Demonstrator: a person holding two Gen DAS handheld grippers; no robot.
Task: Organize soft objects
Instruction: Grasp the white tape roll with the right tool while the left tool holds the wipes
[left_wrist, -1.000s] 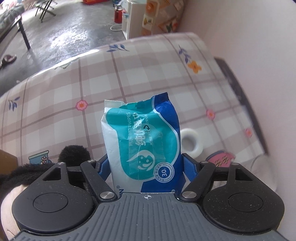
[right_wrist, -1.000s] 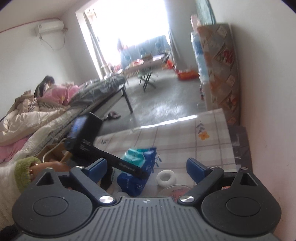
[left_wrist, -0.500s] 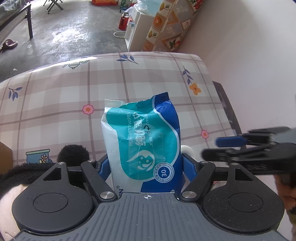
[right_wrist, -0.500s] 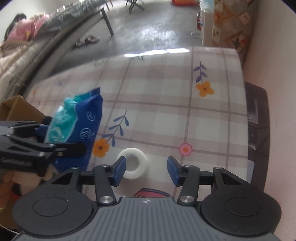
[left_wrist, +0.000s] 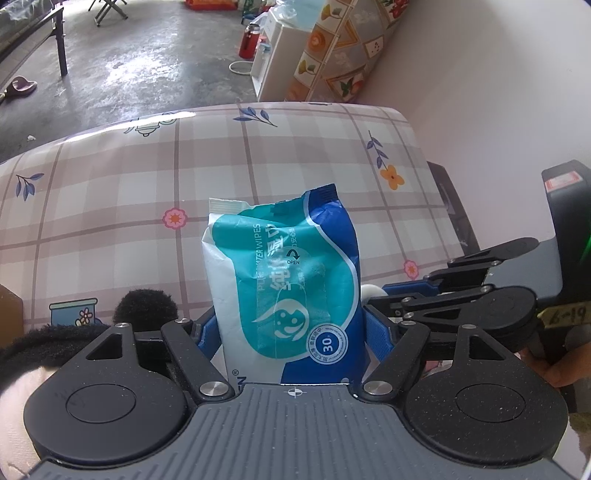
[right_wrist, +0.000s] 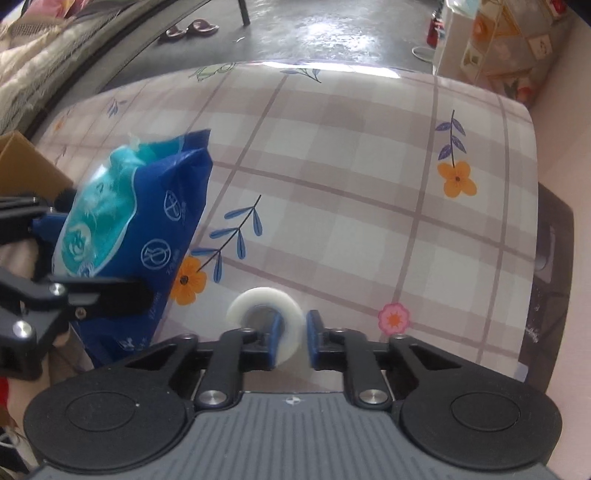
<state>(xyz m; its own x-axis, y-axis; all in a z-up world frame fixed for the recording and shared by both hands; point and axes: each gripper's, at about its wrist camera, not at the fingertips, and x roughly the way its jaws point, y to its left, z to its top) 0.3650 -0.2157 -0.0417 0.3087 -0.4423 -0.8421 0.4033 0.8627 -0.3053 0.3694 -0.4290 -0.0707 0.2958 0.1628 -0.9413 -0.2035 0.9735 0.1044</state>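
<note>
Two grippers busy: left gripper (left_wrist: 291, 328) clamps the wipes pack (left_wrist: 284, 284) aloft; right gripper (right_wrist: 293, 332), jaws just closing, pinches the white ring's (right_wrist: 258, 306) wall to lift it.

teal-blue wipes pack (left_wrist: 291, 291) upright; white tape ring (right_wrist: 258, 314) beside it

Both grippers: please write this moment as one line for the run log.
left gripper: shut on wet wipes pack | right gripper: jaws just closing, pinching wall of white tape roll | surface: checked tablecloth
</note>
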